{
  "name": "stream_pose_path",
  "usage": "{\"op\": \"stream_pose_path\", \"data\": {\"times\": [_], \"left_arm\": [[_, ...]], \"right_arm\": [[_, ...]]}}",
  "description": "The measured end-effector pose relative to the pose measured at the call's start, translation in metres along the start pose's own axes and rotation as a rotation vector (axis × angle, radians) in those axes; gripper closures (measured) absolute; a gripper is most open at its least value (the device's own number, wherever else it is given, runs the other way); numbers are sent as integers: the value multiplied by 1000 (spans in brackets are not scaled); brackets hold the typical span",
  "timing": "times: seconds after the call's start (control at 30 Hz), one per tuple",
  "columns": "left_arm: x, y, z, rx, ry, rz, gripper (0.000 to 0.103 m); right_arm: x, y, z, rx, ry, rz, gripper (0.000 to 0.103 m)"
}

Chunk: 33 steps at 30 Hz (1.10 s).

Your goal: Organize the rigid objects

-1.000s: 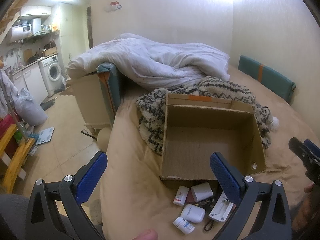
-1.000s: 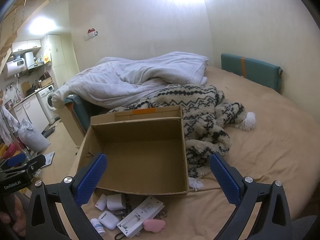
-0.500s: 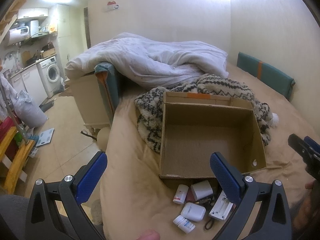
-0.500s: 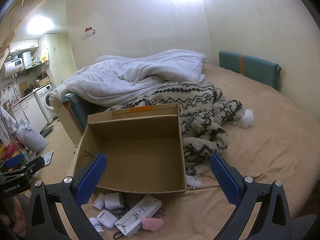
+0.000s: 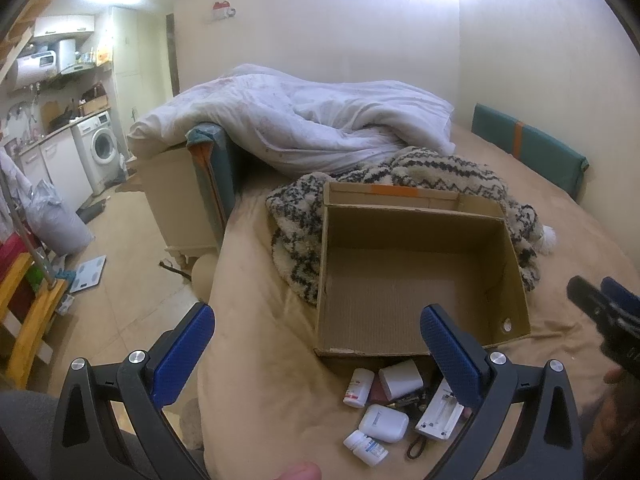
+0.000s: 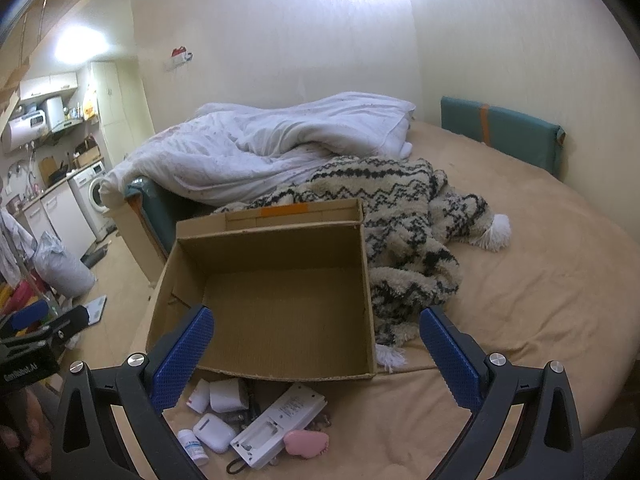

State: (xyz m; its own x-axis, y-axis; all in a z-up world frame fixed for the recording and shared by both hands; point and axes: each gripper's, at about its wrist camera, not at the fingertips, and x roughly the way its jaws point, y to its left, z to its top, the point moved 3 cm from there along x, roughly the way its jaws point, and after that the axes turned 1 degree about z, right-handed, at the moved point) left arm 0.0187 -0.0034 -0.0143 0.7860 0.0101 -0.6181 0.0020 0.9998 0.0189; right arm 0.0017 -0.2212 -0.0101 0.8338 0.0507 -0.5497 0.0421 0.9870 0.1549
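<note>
While both tongs (image 5: 316, 344) (image 6: 316, 344) gape, a cardboard box (image 6: 280, 300) rests on the tan bed (image 6: 540, 280).

Open brown cardboard box (image 5: 416, 280) on a tan bedsheet (image 5: 264, 360). Just before its near wall lie a white earbud case (image 5: 383, 423), two white pill bottles (image 5: 359, 387), and a white rectangular remote (image 5: 438, 416). Left gripper (image 5: 316, 344), blue-padded, hovers spread wide above them.
</note>
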Motion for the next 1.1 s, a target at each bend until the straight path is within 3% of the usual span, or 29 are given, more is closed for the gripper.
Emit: {"op": "stream_pose_path", "data": {"times": [0.47,0.57,0.67,0.8,0.97,1.1], "left_arm": [[6,8,0,-29,38,-4,0],[15,8,-3,-9,82,9,0],[37,6,-10,50,205,18,0],[69,3,-24,121,404,-24,0],[96,-24,-56,355,600,-85,0],[102,-61,-91,569,757,-244,0]], "right_arm": [[2,-1,0,0,16,-9,0],[3,-2,0,0,18,-8,0],[4,-4,-1,8,29,-8,0],[9,-8,-5,28,73,-3,0],[25,-15,-15,55,178,4,0],[38,-19,-24,134,283,96,0]]}}
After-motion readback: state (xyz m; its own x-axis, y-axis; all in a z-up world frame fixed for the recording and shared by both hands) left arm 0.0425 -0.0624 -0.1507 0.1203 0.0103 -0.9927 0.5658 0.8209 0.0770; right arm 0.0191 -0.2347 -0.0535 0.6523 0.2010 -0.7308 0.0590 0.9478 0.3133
